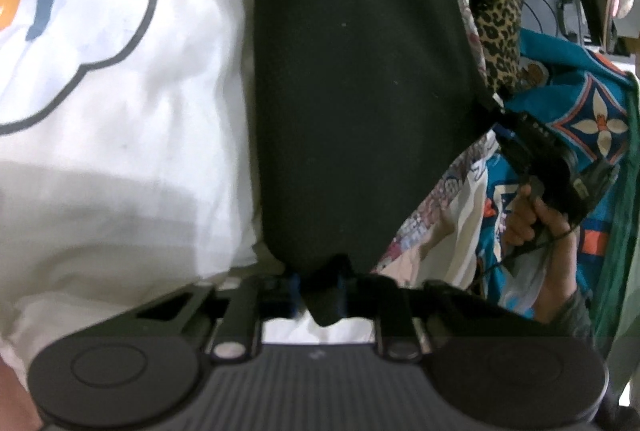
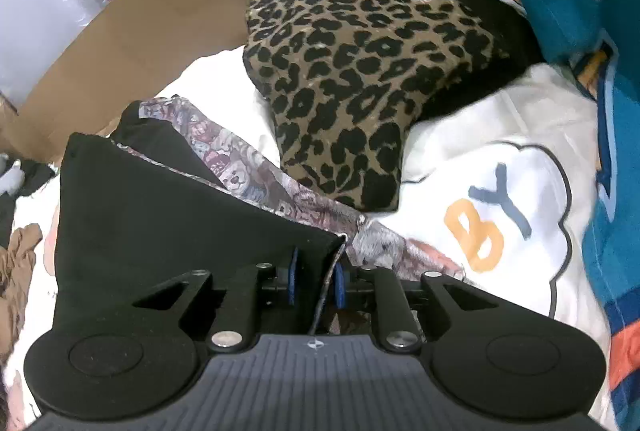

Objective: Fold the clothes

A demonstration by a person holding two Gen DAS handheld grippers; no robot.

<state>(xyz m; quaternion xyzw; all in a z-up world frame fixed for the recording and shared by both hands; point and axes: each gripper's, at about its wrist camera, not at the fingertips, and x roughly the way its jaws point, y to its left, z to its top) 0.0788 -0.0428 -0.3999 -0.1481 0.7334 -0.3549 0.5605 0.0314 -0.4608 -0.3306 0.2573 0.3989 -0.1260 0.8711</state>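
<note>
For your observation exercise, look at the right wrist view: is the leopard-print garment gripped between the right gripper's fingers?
No. The right gripper is shut on the black garment, while the leopard-print garment lies apart, farther back on the pile.

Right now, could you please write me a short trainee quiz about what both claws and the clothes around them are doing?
1. True or false: the left claw is shut on the black garment.
2. Which item lies on the white printed T-shirt? A) leopard-print garment B) a striped towel C) a shoe
3. Fill in: the right claw pinches a corner of the ____ garment.

Key: 1 true. 2 A. 3 black; the left wrist view also shows the right claw gripping the cloth's far corner, so the cloth hangs between both.
</note>
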